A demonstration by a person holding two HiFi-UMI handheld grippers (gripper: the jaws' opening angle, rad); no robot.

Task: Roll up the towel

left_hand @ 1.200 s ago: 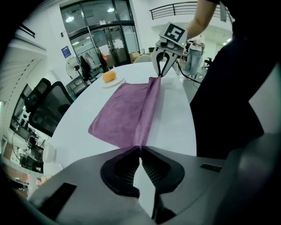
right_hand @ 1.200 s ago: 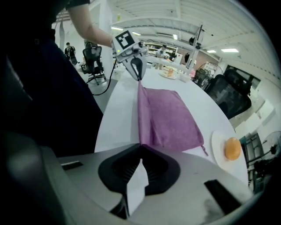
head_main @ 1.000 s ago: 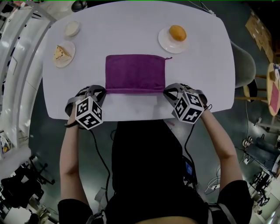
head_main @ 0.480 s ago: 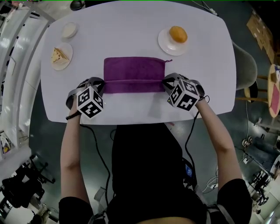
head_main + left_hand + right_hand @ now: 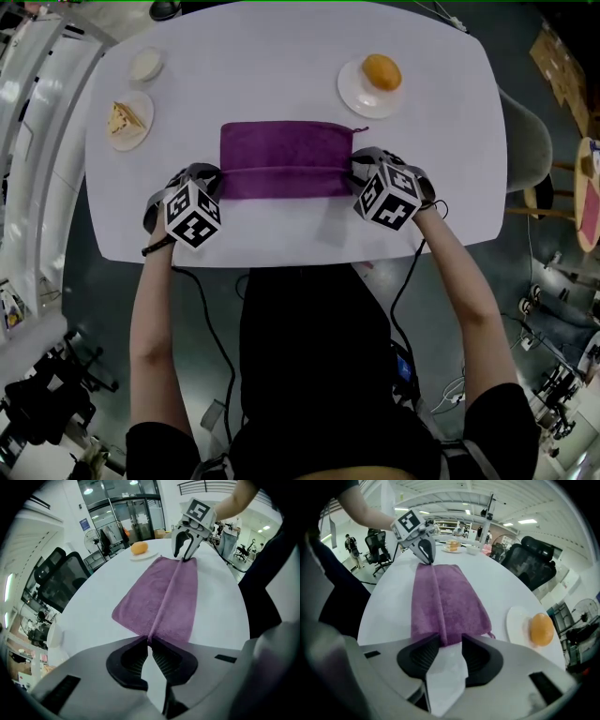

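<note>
The purple towel (image 5: 286, 159) lies folded mid-worktop (image 5: 281, 56). The left hand-held gripper (image 5: 149, 642), at its 9 o'clock end, pinches the fold. The right hand-held gripper (image 5: 450, 643), at 3 o'clock, has just been opening, with the fold loose between its jaws.

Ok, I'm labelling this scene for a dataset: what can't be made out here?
Head view: the food on the left plate, too small to name.
Head view: what the bowl holds, too small.
All views: the towel beneath its folded strip, covered by that strip.
</note>
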